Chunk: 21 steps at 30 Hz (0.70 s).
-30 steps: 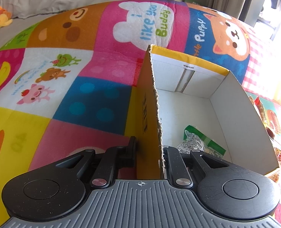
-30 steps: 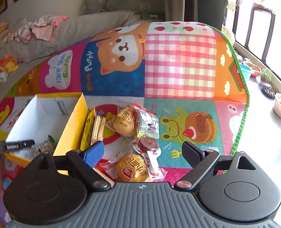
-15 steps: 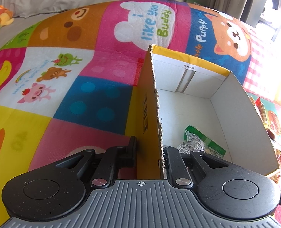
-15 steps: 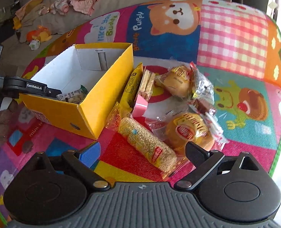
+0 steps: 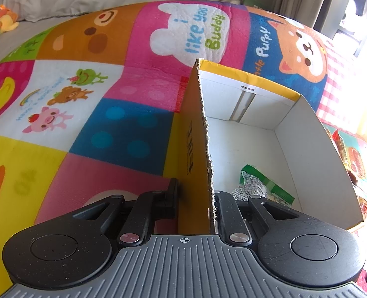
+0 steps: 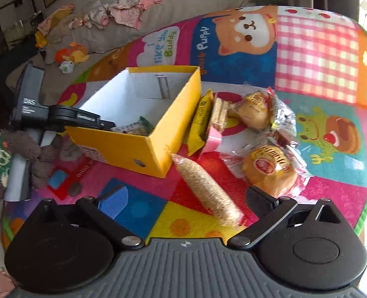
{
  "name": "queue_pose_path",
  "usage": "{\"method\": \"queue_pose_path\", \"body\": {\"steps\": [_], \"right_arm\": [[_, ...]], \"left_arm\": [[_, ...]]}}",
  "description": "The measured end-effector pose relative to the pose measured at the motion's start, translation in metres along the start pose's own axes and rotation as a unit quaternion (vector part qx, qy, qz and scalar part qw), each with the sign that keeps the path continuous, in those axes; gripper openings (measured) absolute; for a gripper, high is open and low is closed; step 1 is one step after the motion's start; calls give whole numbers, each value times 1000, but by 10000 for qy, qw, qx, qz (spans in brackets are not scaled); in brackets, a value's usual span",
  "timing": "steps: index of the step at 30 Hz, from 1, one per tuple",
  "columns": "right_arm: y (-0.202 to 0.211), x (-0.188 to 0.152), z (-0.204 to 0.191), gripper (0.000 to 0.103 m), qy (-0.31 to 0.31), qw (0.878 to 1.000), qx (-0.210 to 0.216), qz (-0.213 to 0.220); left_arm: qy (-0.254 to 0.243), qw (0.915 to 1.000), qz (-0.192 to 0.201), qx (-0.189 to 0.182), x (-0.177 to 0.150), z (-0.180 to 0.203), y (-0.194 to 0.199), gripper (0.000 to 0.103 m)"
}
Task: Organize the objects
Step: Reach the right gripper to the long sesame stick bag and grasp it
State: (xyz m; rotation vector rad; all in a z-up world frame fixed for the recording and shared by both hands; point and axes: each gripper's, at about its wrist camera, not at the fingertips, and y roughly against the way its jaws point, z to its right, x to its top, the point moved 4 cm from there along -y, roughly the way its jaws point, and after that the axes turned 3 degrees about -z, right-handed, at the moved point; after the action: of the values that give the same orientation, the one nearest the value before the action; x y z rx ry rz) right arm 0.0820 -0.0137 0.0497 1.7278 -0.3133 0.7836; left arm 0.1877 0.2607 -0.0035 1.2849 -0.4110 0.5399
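Left wrist view
- Left gripper (image 5: 196, 198): clamped on the near side wall of the yellow box (image 5: 196, 154), one finger outside the wall and one inside.
- Yellow box: stood open-topped on the play mat (image 5: 124, 129), white inside.
- Inside the box: a green and white snack packet (image 5: 260, 186) lay on the floor of the box near the gripped wall.
- Beyond the box: a few wrapped snacks showed past its far right wall, too cut off to tell apart.

Right wrist view
- Right gripper (image 6: 186, 198): its jaws stood wide and had just been opening; nothing was pressed between the pads.
- Sesame bar (image 6: 205, 188): lay on the mat, slanting from the box corner down toward the gripper, its near end between the spread fingers.
- Yellow box (image 6: 138, 146): sat at the left on the mat, with the left gripper (image 6: 94, 121) on its left wall.
- Other snacks: a yellow packet (image 6: 199, 121) leaned against the box's right side, two wrapped buns (image 6: 270, 166) lay to the right, and a pink item (image 6: 212, 139) sat between them.
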Motion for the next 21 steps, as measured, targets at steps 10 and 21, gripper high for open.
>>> {"method": "queue_pose_path", "body": {"steps": [10,21], "right_arm": [[-19,-17,11,101,-651,9949,592,-491],[-10,2,-11,99,115,9997,164,-155]], "left_arm": [[8,10000,-8,18,0,0,0,15],[18,10000,4,6,0,0,0,15]]}}
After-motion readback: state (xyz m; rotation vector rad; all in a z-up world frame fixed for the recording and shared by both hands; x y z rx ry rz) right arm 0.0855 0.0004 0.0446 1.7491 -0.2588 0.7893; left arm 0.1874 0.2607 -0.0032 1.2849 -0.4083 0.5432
